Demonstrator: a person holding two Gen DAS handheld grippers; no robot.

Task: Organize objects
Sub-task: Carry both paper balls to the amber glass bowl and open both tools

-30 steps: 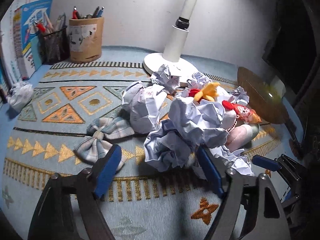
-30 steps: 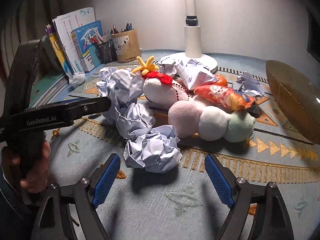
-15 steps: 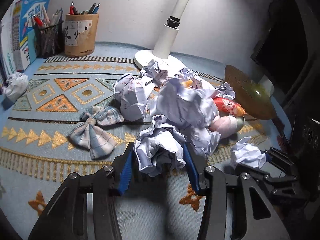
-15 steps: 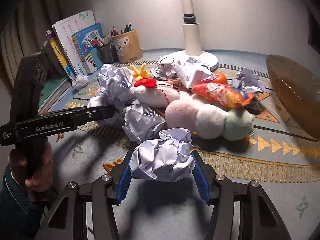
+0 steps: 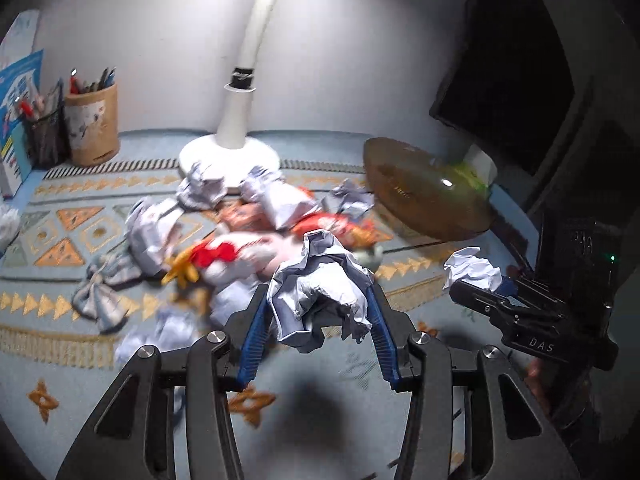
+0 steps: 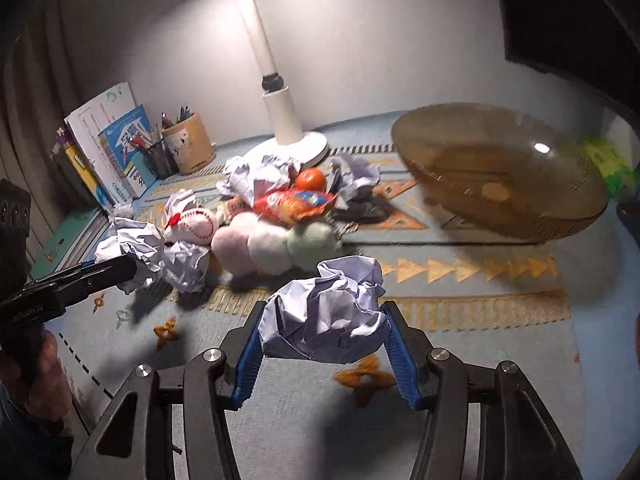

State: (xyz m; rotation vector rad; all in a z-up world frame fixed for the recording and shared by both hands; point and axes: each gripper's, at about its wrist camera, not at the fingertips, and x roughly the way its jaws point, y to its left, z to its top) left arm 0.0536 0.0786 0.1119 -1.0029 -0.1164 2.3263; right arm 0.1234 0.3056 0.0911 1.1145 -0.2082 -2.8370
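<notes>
My left gripper (image 5: 316,320) is shut on a crumpled paper ball (image 5: 318,292) and holds it above the patterned mat. My right gripper (image 6: 324,332) is shut on another crumpled paper ball (image 6: 326,316), also lifted off the mat. In the left wrist view the right gripper's paper ball (image 5: 474,270) shows at the right. In the right wrist view the left gripper (image 6: 116,270) shows at the left with its paper ball (image 6: 132,246). A pile of paper balls, plush toys (image 6: 272,246) and a snack bag (image 6: 294,204) lies mid-mat.
An amber mesh bowl (image 6: 500,172) sits at the right. A white lamp base (image 6: 288,148) stands behind the pile. Pen cups (image 6: 186,142) and books (image 6: 116,148) line the back left. A plaid bow (image 5: 100,296) lies left of the pile.
Both grippers closed on paper balls and have lifted them off the mat, pulling back and up from the pile. Both views have swung toward the right.
</notes>
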